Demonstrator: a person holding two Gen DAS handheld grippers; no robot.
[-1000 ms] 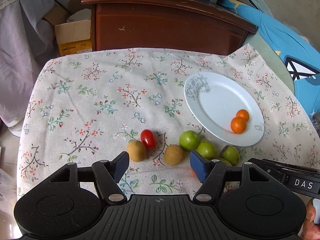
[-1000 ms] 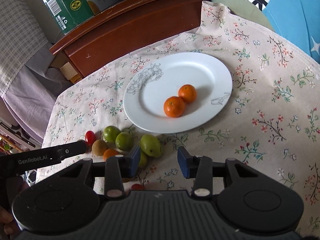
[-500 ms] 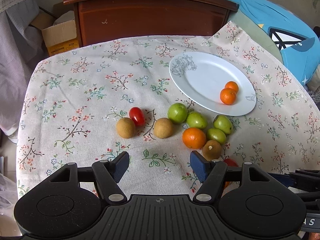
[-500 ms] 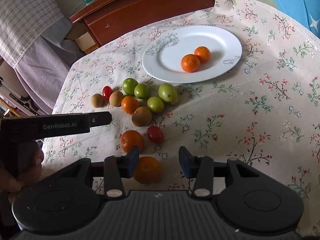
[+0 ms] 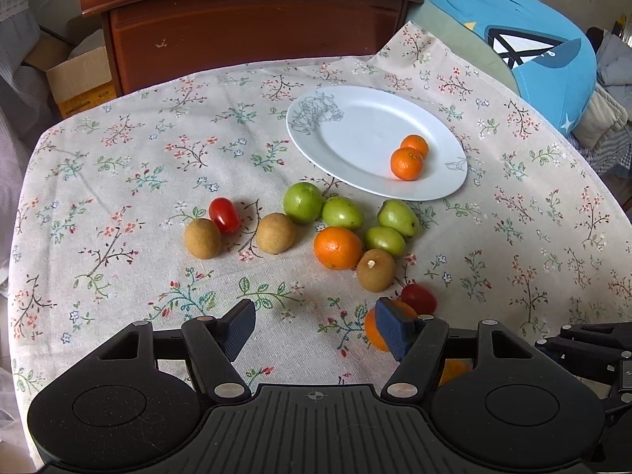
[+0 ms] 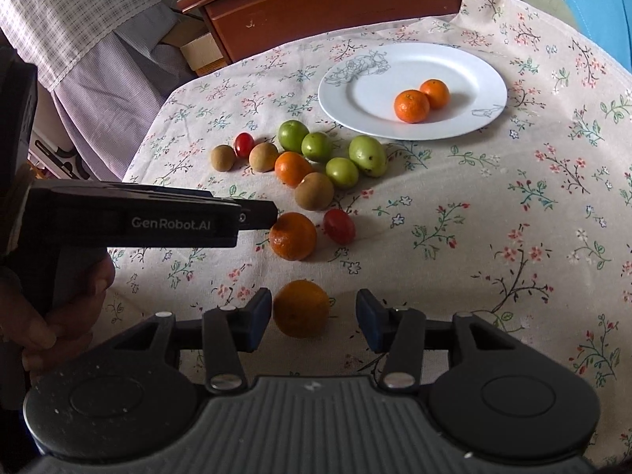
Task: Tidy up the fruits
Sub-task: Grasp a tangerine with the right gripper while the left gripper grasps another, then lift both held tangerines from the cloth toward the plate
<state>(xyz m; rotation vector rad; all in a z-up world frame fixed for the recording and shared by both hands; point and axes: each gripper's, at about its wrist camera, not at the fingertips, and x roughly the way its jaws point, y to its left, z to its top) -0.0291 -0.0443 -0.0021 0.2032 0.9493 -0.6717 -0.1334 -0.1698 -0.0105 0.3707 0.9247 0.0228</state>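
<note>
Right tongs (image 6: 314,314) stand apart around a mandarin (image 6: 301,308) near the table's near edge; pads not pressing. Left tongs (image 5: 312,326) wide, empty. White plate (image 6: 474,67) toward far edge holds two. Mandarin likely light, soft-skinned, prone to roll: grip across its middle, gently.

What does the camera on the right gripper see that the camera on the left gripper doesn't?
Only the right camera shows a whole orange between the open right gripper fingers, untouched, plus a hand holding the left gripper.

Only the left camera shows the left gripper from behind, open over bare tablecloth, and the blue cushion's white triangle.

Both show the white plate with two oranges, and green, brown and red fruits beside it.
</note>
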